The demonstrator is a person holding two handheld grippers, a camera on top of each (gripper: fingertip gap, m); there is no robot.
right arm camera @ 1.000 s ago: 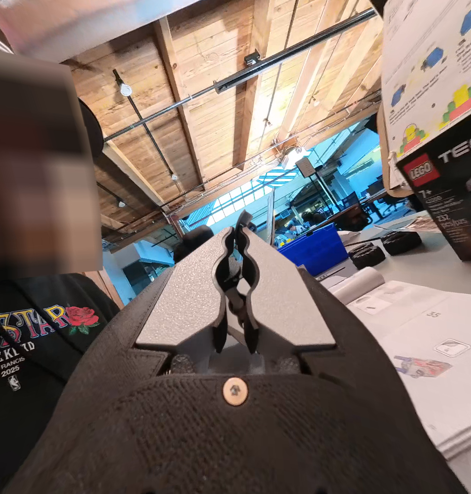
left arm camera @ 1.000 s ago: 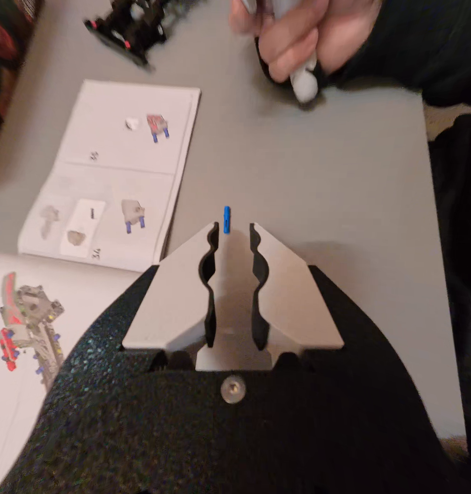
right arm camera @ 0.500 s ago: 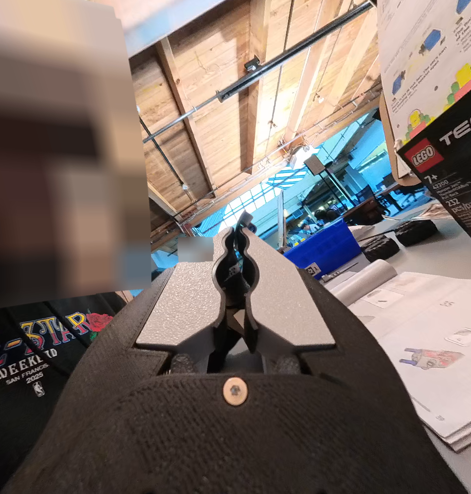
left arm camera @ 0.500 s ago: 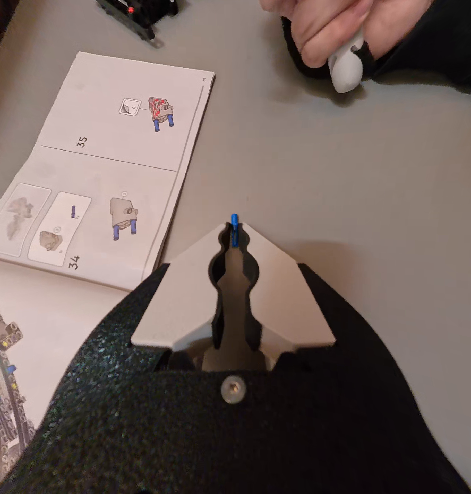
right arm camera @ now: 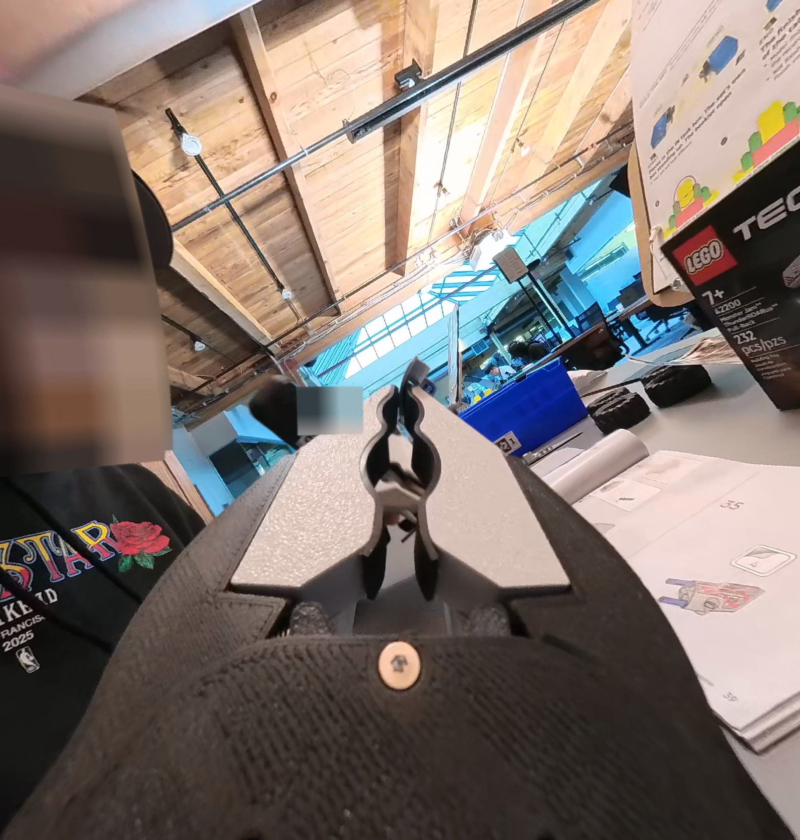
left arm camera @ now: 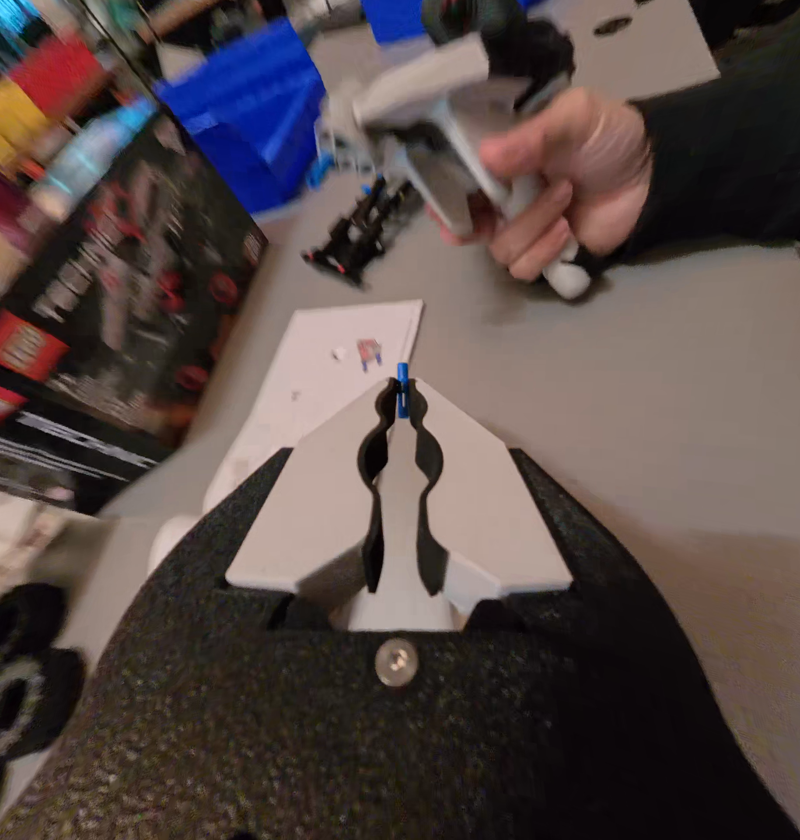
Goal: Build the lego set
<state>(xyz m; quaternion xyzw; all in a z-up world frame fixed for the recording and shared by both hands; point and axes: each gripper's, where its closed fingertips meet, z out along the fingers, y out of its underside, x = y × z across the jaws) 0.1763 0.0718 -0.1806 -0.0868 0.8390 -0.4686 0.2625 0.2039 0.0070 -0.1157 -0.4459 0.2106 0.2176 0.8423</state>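
Observation:
My left gripper (left arm camera: pixel 402 386) is shut on a small blue pin (left arm camera: pixel 402 391), held at its fingertips above the grey table (left arm camera: pixel 616 409). My right gripper (right arm camera: pixel 405 393) is shut on a grey lego piece (right arm camera: pixel 417 369) that sticks out past the tips; it points up toward the ceiling. In the left wrist view the right gripper (left arm camera: pixel 434 150) shows blurred, held in a hand (left arm camera: pixel 570 182) at the upper right. A black lego assembly (left arm camera: pixel 352 236) lies on the table beyond the open instruction booklet (left arm camera: pixel 343 359).
The black set box (left arm camera: pixel 116 295) stands at the left and also shows in the right wrist view (right arm camera: pixel 752 295). Black tyres (right arm camera: pixel 620 409) and a blue bin (right arm camera: pixel 525 418) sit farther back. The booklet (right arm camera: pixel 707 568) lies at the right. More tyres (left arm camera: pixel 16 672) lie at the lower left. My right fingertips sit around 10 cm from my left ones. The black lego assembly (left arm camera: pixel 352 236) is about 20 cm from my right fingertips.
My left gripper closed on the blue pin and lifted it off the table, tilting up so the box and bin came into view. The right gripper stays shut on its piece.

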